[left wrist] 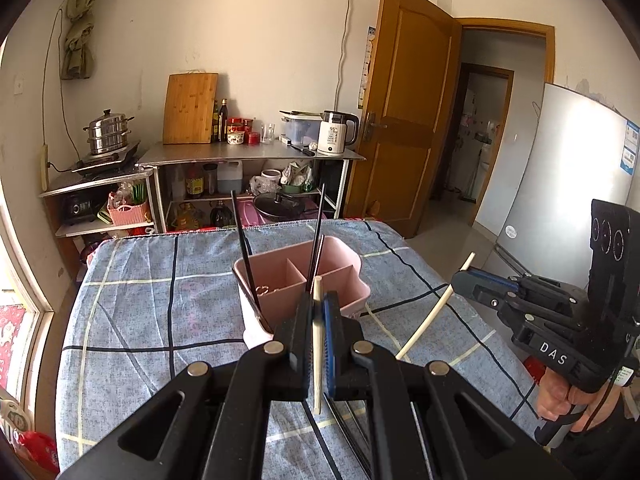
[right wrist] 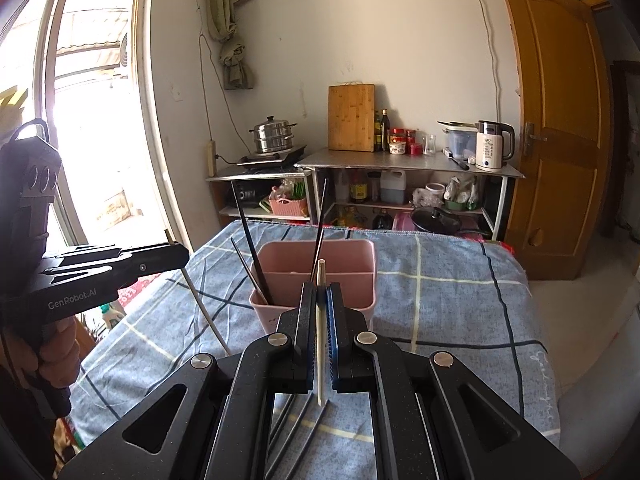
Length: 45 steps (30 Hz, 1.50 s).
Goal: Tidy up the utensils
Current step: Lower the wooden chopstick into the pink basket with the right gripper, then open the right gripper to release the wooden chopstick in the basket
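Checked blue cloth (left wrist: 160,320) on table, pink organiser (left wrist: 340,276), steel shelves (right wrist: 408,160) behind, each tool clamping a pale, perhaps wooden, chopstick (left wrist: 317,344).

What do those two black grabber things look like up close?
Both are black plastic with round silver rivets. The left gripper has one blue ribbed pad and white "GenRobot.AI" lettering on its side. The right gripper has a blue pad too, and white "DAS" lettering. A thin black cable hangs below its handle.
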Tool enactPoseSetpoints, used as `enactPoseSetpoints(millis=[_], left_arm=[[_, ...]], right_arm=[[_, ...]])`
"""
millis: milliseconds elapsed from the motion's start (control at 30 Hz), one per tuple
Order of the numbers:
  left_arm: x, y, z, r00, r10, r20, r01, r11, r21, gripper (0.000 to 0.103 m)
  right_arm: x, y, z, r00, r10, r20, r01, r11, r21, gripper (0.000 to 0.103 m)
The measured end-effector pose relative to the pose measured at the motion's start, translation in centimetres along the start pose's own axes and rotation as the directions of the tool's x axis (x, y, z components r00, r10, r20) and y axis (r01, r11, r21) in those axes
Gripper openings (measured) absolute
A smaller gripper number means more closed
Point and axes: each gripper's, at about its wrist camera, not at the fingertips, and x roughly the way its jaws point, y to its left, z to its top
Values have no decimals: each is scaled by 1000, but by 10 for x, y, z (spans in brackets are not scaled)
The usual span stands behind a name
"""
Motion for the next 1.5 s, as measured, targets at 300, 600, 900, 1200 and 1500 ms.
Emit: enactPoseSetpoints(millis=[300,600,900,1200,1500], left_arm=[[-4,12,53,995,1,99,3,999,-38,6],[14,30,73,991,36,132,-28,998,-58,6],[53,45,42,999,28,38,-24,995,-96,6],[74,49,17,999,26,-23,-28,995,-97,6],[67,44,14,998,60,-23,-62,995,-72,15]], right_arm=[[10,10,49,995,28,100,-27,1000,-12,5],[41,17,67,992,45,121,-45,999,3,5],[86,8,39,999,46,2,-46,998,33,5],[107,3,14,995,33,-89,-30,999,39,5],[108,-2,8,993,35,-117,-28,998,55,8]])
